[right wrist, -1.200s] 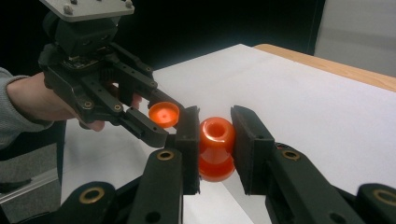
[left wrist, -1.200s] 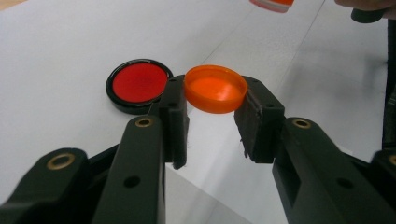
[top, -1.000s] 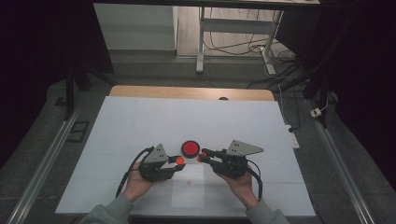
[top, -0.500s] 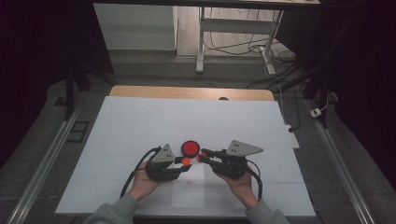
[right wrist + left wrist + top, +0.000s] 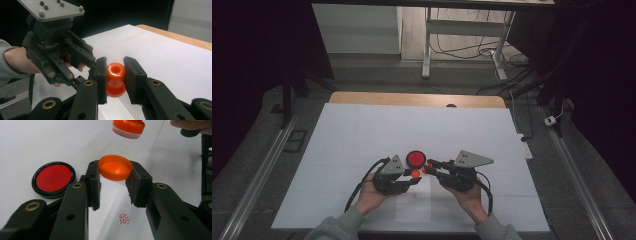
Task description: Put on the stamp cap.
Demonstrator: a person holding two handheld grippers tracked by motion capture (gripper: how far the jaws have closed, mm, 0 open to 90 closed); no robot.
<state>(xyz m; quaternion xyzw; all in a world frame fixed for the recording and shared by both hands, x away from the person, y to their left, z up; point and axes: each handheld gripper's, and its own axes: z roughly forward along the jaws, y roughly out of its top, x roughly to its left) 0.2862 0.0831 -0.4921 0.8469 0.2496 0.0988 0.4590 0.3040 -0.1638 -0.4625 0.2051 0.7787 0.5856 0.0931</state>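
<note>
nearest the camera in the high view are the person's two grey sleeves and hands, coming up from the bottom edge onto the white-covered desk [image 5: 337, 135]. between the hands there's a small sheet of paper [image 5: 414, 205] with a red stamp mark [image 5: 123, 218] on it, seen up close in the left gripper view.

the left hand-held gripper [image 5: 414, 173] has its jaws clamped on an orange cap [image 5: 115, 167], pads pressed on either side, open side facing up, held above the paper. the right hand-held gripper [image 5: 426, 169] is closed tight on the orange stamp [image 5: 115, 79], gripping it by the narrow waisted handle. in the left gripper view the stamp's flat end hangs just past the cap, close but apart.

the two gripper tips almost meet nose to nose in the middle of the desk. just beyond them sits the round red ink pad [image 5: 416, 159] in its black tin, lid off, flat on the desk. further back it's bare white cover, then the wooden desk edge [image 5: 417, 99], and floor with cables [image 5: 512, 75] behind that.
</note>
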